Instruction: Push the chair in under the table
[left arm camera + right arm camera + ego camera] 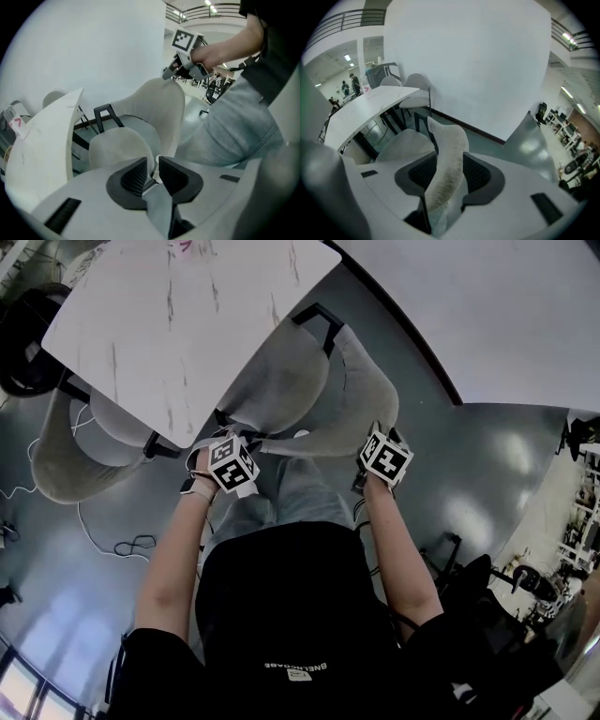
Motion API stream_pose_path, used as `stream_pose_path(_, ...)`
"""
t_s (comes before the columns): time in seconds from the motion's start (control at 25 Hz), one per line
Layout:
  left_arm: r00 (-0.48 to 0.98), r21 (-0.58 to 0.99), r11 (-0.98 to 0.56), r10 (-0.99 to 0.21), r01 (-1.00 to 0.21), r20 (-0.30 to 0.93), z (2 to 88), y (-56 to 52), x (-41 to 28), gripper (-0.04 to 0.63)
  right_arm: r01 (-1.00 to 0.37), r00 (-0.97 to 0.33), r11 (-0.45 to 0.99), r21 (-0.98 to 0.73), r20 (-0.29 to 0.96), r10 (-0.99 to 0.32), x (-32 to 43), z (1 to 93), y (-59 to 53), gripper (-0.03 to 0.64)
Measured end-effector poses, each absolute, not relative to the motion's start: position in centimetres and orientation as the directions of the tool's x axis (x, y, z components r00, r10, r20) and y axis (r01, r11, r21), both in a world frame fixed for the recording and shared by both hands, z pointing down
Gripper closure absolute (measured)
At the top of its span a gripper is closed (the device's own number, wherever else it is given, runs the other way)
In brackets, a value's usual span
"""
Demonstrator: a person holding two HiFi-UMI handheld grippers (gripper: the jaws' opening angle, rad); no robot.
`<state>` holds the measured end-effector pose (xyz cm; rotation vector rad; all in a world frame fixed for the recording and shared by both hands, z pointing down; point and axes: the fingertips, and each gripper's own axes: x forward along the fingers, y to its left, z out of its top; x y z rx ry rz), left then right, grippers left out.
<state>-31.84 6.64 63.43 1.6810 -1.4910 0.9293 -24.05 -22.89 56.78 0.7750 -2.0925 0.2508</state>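
A grey shell chair (361, 390) stands at the corner of the white marbled table (187, 315), its seat (281, 381) partly under the top. My right gripper (380, 435) holds the right side of the chair's back rim. In the right gripper view the rim (447, 145) fills the gap of the right gripper (445, 171) and both pads touch it. My left gripper (244, 442) is at the rim's left end. In its own view the left gripper (153, 168) has jaws standing close together, and a sliver of the chair's edge (164, 126) reaches the tips. Whether they pinch it is unclear.
A second grey chair (66, 460) sits under the table's left side, with a dark chair (23, 343) beyond. Cables (131, 545) lie on the grey floor. A white wall (487, 315) runs behind the chair. Office chairs (525, 582) stand at lower right. My legs are right behind the chair.
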Motion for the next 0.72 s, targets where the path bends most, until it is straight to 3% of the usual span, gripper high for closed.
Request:
stream_pose_path(0.24, 0.003, -0.003, -0.007, -0.729, -1.000, 0.685, 53.9, 4.5, -32.5, 0.583, -0.442, -0.636, 0.895, 0.051, 0.686, -0.353, -27.0, 50.9, -16.9, 0.442)
stream_pose_path(0.4, -0.041, -0.002, 0.048, -0.844, -0.999, 0.534, 47.3, 3.1, -32.0, 0.589, -0.332, -0.771, 0.943, 0.000, 0.577, -0.271, -28.4, 45.4, -13.0, 0.488)
stream_pose_path(0.72, -0.038, -0.022, 0.032, -0.932, -0.999, 0.361, 38.0, 0.3, -29.3, 0.589, -0.216, -0.883, 0.976, 0.002, 0.426, -0.196, -27.3, 37.4, -10.3, 0.581)
